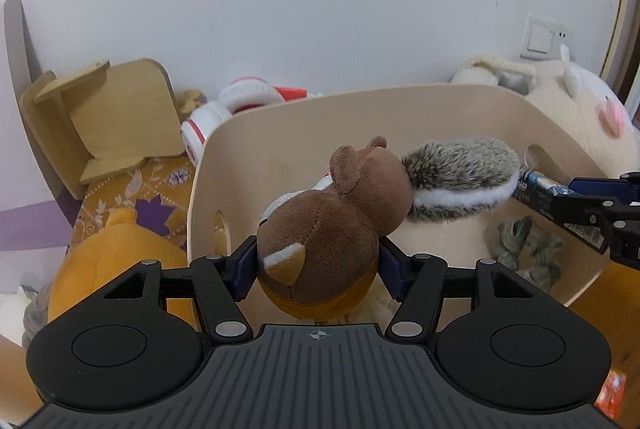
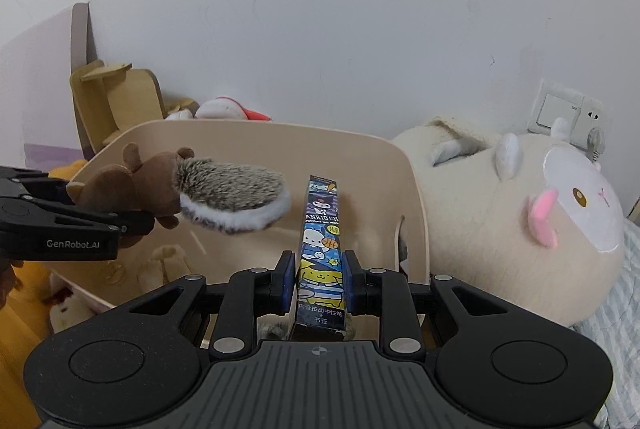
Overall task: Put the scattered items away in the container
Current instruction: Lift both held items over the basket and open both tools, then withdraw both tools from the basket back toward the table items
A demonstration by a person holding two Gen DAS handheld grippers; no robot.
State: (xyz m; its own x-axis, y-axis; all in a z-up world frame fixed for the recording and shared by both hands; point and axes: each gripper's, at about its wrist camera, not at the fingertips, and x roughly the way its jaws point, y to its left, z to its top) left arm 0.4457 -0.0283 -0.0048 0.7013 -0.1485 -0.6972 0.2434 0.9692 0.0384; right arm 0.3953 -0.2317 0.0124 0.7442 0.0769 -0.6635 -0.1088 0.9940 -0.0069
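Both grippers are loaded over the wooden bin (image 1: 400, 101): left gripper (image 1: 318, 263) pinches a plush squirrel (image 1: 332, 225) by its body so the bushy tail hangs free, while right gripper (image 2: 316, 279) is nearly closed on a slim Sanrio pen box (image 2: 320, 249), pointing into the bin. Looks ready for dropping.

i see each hand-held gripper (image 1: 318, 263) (image 2: 316, 279) as matte black, ribbed grey deck, silver pivot screws, blue finger pads (image 2: 287, 279), white "genrobot.ai" lettering on one side.
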